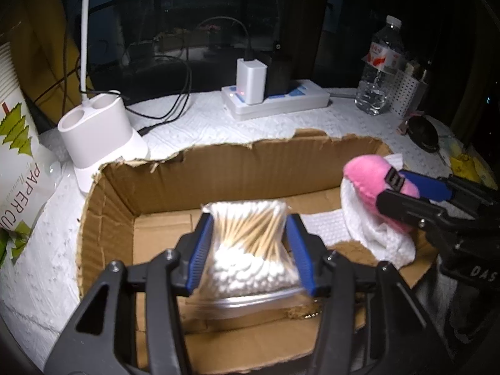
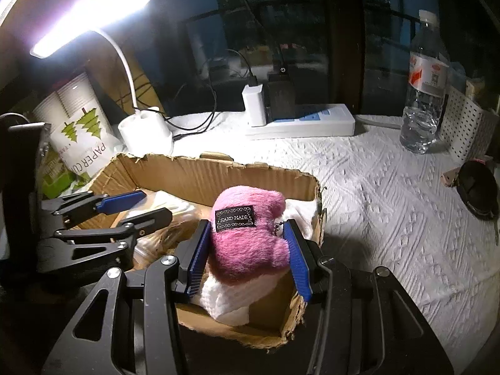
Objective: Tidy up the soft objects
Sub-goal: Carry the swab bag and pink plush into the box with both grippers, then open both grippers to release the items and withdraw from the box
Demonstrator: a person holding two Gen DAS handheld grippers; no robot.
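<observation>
Cotton swabs in a clear bag [image 1: 250, 243] sit clamped in the left gripper [image 1: 251, 247] over the cardboard box [image 1: 218, 172]. At the box's right end, the right gripper [image 2: 248, 250] squeezes a pink plush toy [image 2: 250, 237], seemingly resting on white cloth [image 2: 231, 300].

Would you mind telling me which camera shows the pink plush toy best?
The right wrist view: the pink plush toy fills the centre between the right gripper, label readable. The left wrist view shows only one end at its edge, partly hidden.
</observation>
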